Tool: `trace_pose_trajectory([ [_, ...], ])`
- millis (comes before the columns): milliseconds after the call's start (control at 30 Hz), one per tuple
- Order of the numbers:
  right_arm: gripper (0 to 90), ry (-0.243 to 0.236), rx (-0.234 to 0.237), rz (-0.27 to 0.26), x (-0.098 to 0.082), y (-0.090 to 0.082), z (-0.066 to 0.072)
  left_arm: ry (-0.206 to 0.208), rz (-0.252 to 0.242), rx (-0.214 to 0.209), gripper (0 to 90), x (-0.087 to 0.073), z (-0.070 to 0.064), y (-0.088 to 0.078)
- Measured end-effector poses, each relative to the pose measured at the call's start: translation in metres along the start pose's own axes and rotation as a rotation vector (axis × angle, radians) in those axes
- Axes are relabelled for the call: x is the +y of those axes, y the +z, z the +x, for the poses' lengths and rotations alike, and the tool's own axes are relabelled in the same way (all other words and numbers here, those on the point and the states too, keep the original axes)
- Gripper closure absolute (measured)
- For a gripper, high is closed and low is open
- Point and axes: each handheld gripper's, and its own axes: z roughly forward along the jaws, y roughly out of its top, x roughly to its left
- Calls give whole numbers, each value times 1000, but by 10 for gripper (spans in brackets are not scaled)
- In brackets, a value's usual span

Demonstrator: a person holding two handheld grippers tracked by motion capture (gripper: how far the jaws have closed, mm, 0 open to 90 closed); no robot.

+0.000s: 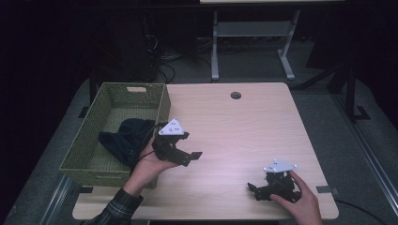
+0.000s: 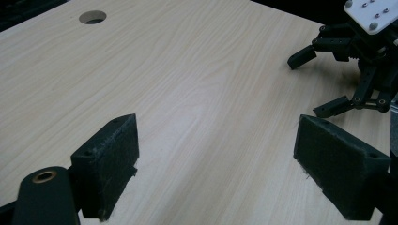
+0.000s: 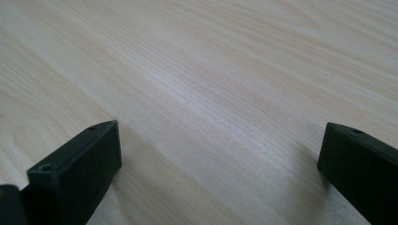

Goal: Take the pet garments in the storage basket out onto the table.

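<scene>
Notably, the dark cloth (image 1: 126, 140) in the basket (image 1: 87, 138) lay just left of the left gripper (image 1: 190, 157); the right gripper (image 1: 255, 191) stood well apart. Both were wide open, empty.

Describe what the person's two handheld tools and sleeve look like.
Both the left tool and the right tool are black linkage frames topped with a pale grey three-cornered plate showing small dots. Their jaws carry flat black rectangular pads. A dark plaid sleeve covers the left forearm.

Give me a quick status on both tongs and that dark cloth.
Left tongs open, empty. Right tongs open, low over table. Dark cloth in green basket. Nothing between.
</scene>
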Motion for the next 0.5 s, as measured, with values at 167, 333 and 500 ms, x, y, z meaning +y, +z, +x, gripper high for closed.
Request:
trace_pose_trajectory([
  [167,0,0,0,0,0,0,0,0,0,2,139,1,2,-3],
  [333,0,0,0,1,0,0,0,0,-5,15,139,2,6,-10],
  [500,0,0,0,0,0,0,0,-5,-11,28,139,1,9,-15],
])
